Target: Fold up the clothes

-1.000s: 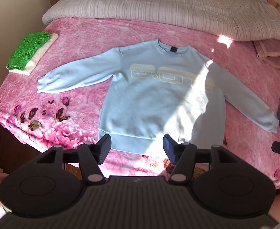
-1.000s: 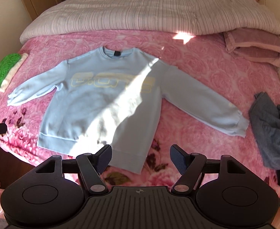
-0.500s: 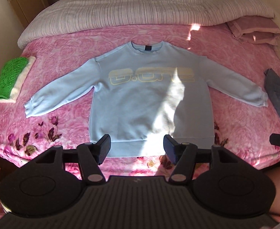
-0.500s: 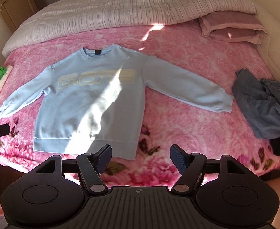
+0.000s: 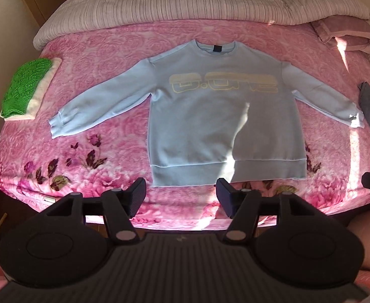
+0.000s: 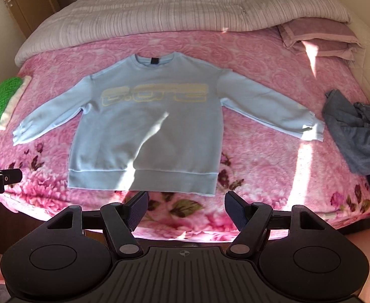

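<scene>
While hovering above near edge of pink floral blanket: left gripper and right gripper spread wide, gripping nothing. Light blue sweatshirt flat, face up, sleeves spread, hem just beyond fingertips.

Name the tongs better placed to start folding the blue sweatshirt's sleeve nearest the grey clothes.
Right. The right tongs hang open off the sweatshirt hem's right corner, toward that sleeve and the grey clothes. The left tongs sit nearer the hem's left end.
</scene>
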`<state>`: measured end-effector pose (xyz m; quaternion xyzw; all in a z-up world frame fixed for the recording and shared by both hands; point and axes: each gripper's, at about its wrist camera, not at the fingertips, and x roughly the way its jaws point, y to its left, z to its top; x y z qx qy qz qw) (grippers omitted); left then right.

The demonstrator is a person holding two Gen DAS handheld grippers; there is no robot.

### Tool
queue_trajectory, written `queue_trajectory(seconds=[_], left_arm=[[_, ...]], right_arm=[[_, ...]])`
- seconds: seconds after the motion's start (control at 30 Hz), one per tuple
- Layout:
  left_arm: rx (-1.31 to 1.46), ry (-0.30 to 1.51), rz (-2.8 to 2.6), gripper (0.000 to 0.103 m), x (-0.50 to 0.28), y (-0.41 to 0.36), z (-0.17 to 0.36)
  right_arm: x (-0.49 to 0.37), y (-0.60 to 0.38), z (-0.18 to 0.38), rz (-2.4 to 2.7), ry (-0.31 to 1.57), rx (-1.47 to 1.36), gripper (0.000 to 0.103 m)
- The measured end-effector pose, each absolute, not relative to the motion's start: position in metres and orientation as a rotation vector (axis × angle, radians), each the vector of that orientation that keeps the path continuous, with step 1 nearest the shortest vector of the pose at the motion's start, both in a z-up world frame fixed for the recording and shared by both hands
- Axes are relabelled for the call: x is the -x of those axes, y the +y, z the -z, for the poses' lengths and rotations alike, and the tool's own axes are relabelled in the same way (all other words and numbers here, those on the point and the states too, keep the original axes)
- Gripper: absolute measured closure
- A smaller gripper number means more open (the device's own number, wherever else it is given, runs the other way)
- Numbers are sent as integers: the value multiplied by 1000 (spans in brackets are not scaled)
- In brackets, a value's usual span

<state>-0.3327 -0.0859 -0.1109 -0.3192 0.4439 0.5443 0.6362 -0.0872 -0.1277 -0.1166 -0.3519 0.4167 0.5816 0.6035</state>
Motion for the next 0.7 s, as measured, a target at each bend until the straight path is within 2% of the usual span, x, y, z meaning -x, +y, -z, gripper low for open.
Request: queue_trajectory(seconds=[0.7], left_arm=[[785, 991, -1274, 45, 335, -93, 114]], right_arm=[[104, -132, 126, -1372, 958, 882, 32]])
